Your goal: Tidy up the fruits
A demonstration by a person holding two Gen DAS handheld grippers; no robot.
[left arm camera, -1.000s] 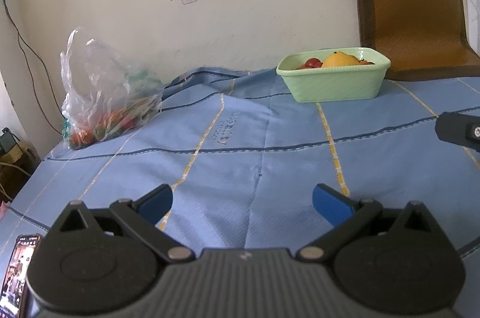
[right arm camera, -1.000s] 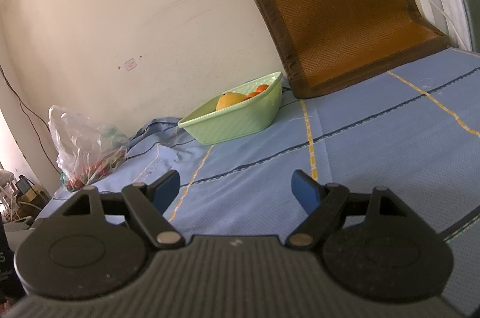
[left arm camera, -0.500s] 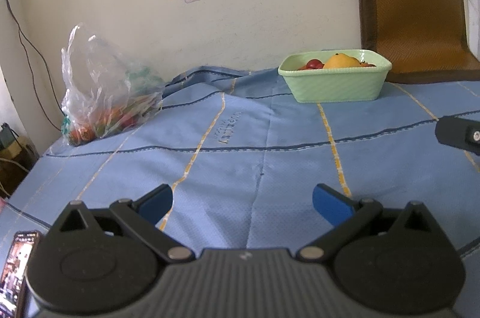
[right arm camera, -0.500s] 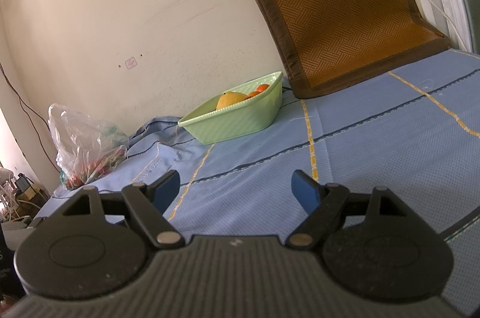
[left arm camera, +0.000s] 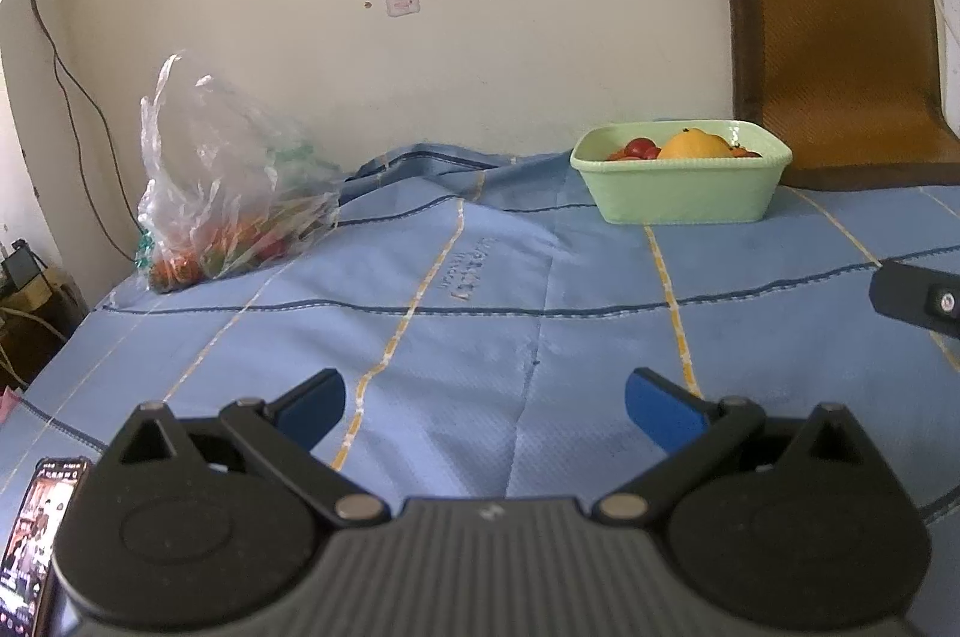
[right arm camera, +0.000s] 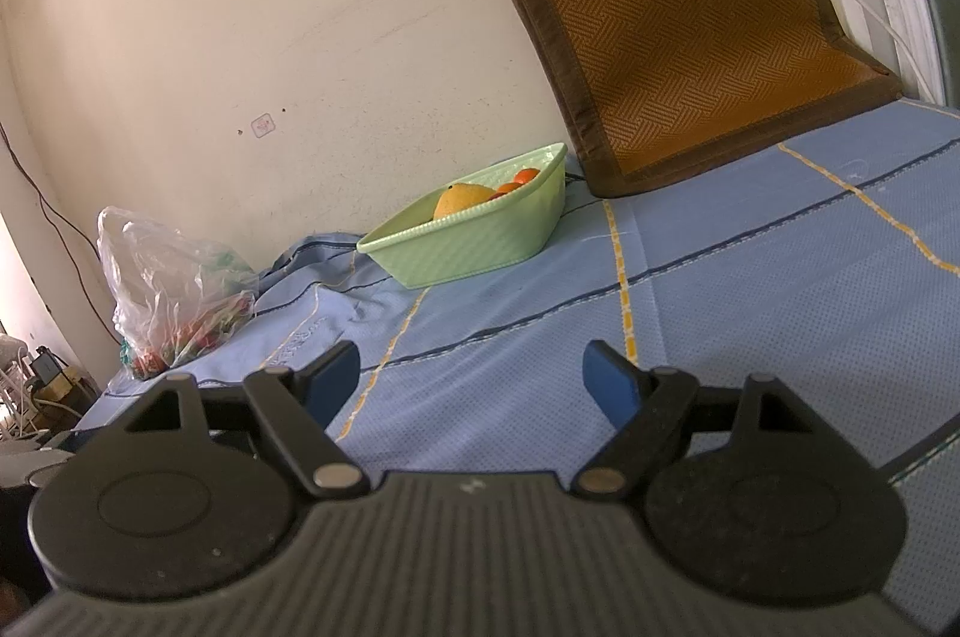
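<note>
A light green tub [left arm camera: 681,199] stands at the far side of the blue cloth, holding a yellow-orange fruit [left arm camera: 693,144] and small red fruits [left arm camera: 639,147]. It also shows in the right wrist view [right arm camera: 474,241]. A clear plastic bag of red and green fruits [left arm camera: 222,211] lies at the far left near the wall, also in the right wrist view [right arm camera: 174,301]. My left gripper [left arm camera: 485,406] is open and empty, low over the cloth, far from both. My right gripper [right arm camera: 474,385] is open and empty too.
A brown woven mat [left arm camera: 834,60] leans on the wall at the back right. A phone [left arm camera: 36,535] lies at the near left edge. Part of the other gripper [left arm camera: 918,304] shows at the right. Cables [left arm camera: 66,108] hang on the left wall.
The left wrist view has tilted slightly, so the tub and bag sit a little lower in frame. The right gripper has barely moved. Both stay open.
</note>
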